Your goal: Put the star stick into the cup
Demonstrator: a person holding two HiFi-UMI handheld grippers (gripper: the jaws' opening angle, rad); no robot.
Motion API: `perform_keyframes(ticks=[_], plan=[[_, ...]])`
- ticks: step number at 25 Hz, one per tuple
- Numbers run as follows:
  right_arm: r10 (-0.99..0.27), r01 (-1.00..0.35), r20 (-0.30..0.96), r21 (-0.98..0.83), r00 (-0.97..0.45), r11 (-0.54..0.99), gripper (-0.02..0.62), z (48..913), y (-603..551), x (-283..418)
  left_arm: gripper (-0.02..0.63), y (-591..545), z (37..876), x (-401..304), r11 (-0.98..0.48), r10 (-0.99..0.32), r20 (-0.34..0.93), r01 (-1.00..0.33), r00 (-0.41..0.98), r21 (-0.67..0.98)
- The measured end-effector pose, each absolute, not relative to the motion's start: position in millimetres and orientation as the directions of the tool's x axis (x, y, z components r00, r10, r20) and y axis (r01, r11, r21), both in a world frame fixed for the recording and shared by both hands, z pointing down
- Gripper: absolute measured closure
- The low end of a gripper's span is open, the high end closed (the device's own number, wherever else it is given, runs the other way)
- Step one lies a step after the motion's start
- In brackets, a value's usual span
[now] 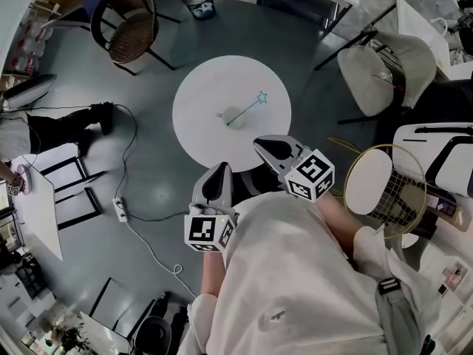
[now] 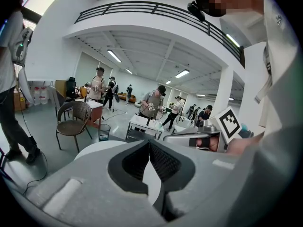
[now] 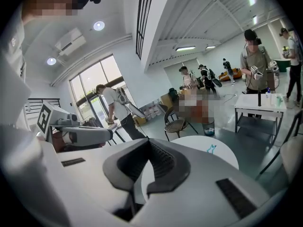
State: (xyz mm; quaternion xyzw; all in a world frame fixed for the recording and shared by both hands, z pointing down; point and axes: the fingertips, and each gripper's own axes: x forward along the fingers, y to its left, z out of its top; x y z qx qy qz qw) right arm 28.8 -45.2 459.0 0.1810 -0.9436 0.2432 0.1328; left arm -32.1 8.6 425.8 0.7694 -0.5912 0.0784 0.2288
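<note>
A large open lab or workshop hall is shown. Round the white round counter (image 1: 199, 135) a bare grey floor (image 1: 148, 109) is crossed by a cable (image 1: 150, 244) and power strip (image 1: 120, 208). Beyond it a wicker chair (image 1: 131, 28), a bin (image 1: 198, 1), a work table (image 2: 142, 123) and standing people (image 2: 152, 103) are seen under strip lights (image 2: 113, 56) and a railed mezzanine (image 2: 142, 6).

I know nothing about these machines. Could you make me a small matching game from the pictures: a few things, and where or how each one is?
Things:
1. star stick
2. wicker chair
3. left gripper
4. bin

Places or states:
A. shut, holding nothing
B. lying on the round white table
C. dark, beyond the table's far edge
D. brown, at the head view's upper left

Pairs: 1-B, 2-D, 3-A, 4-C.
</note>
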Motion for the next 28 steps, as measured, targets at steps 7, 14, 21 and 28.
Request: perform_keyframes(ticks=[7, 14, 21, 28], plan=[[-0.254, -0.389, 0.331, -0.451, -0.909, 0.804, 0.586, 469.6, -40.7, 20.7, 0.595, 18.0, 429.1, -36.9, -0.176, -0.867, 0.418, -0.952, 0.27, 0.251], [-0.299, -0.42, 0.316, -0.455, -0.901, 0.786, 0.586, 462.4, -24.6, 6.7, 0.595, 40.1, 426.8, -52.9, -0.206, -0.862, 0.412, -0.947, 0.295, 0.246], [-0.388, -0.487, 0.302, -0.422, -0.871, 0.765, 0.586, 446.5, 10.2, -13.1, 0.595, 80.6, 409.4, -77.0, -0.291, -0.859, 0.368, -0.931, 0.355, 0.219], [-0.428, -0.543, 0.345, -0.398, -0.835, 0.739, 0.586, 444.5, 81.6, -34.8, 0.595, 151.2, 418.3, -113.2, -0.29, -0.857, 0.354, -0.918, 0.375, 0.272]])
